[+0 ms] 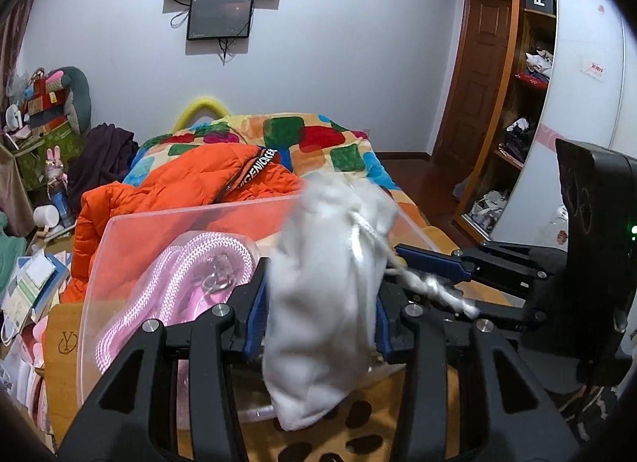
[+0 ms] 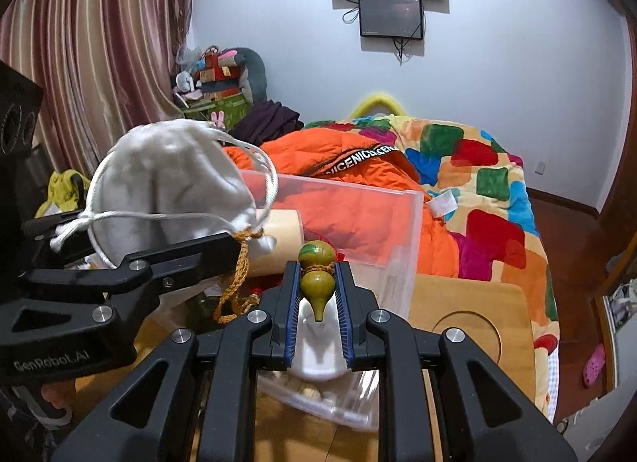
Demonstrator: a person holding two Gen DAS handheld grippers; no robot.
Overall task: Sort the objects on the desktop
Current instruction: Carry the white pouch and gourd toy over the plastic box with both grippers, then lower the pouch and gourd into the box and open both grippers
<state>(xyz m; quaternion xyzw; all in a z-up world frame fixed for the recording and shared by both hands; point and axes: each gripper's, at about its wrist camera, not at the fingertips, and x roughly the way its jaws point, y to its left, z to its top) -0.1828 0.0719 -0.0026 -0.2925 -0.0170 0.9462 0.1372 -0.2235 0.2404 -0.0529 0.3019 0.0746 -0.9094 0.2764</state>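
Note:
My left gripper [image 1: 318, 294] is shut on a white drawstring pouch [image 1: 326, 294] and holds it up over a clear plastic box [image 1: 119, 231]. The pouch also shows in the right wrist view [image 2: 167, 183], with its cords hanging loose. My right gripper [image 2: 316, 286] is shut on a green gourd ornament [image 2: 316, 267] with an orange-brown cord [image 2: 235, 286], held above the same box [image 2: 402, 247]. The right gripper shows in the left wrist view [image 1: 434, 263] beside the pouch. A pink coiled cable in a clear bag [image 1: 179, 286] lies in the box.
The box stands on a wooden table [image 2: 469, 314] with a round recess. Behind it is a bed with an orange jacket [image 2: 358, 175] and a colourful quilt [image 2: 477, 167]. A cardboard tube [image 2: 282, 235] lies in the box. Books [image 1: 32, 286] are piled at the left.

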